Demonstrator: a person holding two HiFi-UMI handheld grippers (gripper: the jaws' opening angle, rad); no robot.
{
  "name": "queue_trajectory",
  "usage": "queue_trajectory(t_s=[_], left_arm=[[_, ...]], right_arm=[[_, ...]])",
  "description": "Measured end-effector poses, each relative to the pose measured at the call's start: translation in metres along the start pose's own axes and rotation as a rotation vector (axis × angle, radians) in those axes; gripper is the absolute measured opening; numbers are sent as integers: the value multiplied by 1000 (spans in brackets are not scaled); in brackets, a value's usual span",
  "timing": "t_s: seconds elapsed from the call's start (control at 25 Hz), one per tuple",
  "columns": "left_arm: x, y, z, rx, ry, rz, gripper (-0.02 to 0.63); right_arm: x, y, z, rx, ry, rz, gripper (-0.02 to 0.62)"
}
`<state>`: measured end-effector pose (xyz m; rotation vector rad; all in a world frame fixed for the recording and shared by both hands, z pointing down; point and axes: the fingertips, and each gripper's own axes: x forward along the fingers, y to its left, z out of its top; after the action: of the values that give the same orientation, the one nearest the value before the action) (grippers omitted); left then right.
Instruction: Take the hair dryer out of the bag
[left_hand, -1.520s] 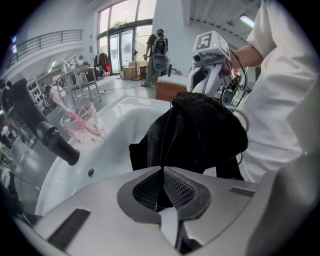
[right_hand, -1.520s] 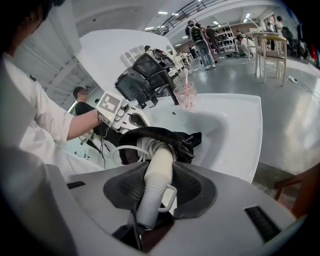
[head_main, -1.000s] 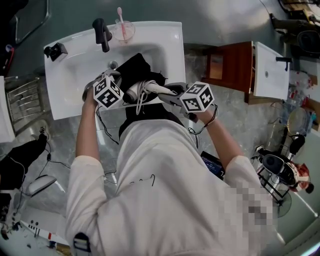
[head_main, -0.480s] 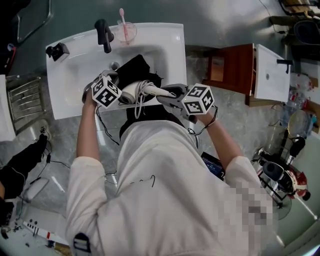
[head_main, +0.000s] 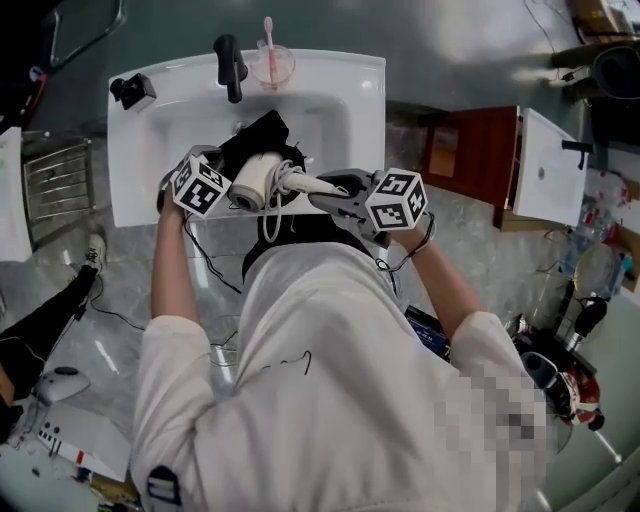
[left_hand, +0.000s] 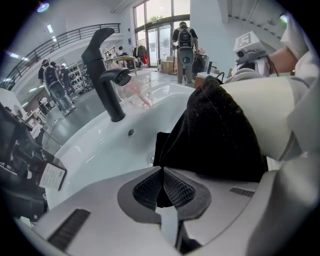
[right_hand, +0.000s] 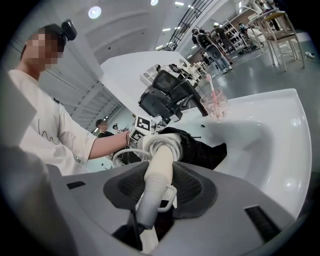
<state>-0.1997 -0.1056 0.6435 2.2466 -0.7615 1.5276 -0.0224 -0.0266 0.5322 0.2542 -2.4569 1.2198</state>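
My right hand-held gripper (right_hand: 157, 185), at 1 o'clock just ahead of me, is clenched on the handle of the dryer (head_main: 250, 180). The white cord (right_hand: 165, 142) is wound round the handle's top. The dryer's barrel hangs at 12 o'clock over the front rim of the sink (head_main: 335, 95) and touches the black bag (left_hand: 215, 135); whether its nose is inside I cannot tell. My left hand-held gripper (left_hand: 162, 187), at 11 o'clock, is pinched shut on the bag's cloth beside the barrel. The bag lies in the basin. Further off, at 12 o'clock, stand the black tap (head_main: 230, 65) and, just to its right, a cup (head_main: 271, 66).
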Motion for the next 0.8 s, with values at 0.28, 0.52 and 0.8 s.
queue_trajectory(t_s=[0.28,0.52,0.8], left_arm=[[-7,16,-22,-74,-1,42,29],[-3,25,-35,-78,31,88,29],[0,25,-44,-79,54,92,29]], right_arm=[[0,17,14,-11,-56,102,146],[-13,19,28,58,-160,153,146],[-46,8,44,134,-301,149,146]])
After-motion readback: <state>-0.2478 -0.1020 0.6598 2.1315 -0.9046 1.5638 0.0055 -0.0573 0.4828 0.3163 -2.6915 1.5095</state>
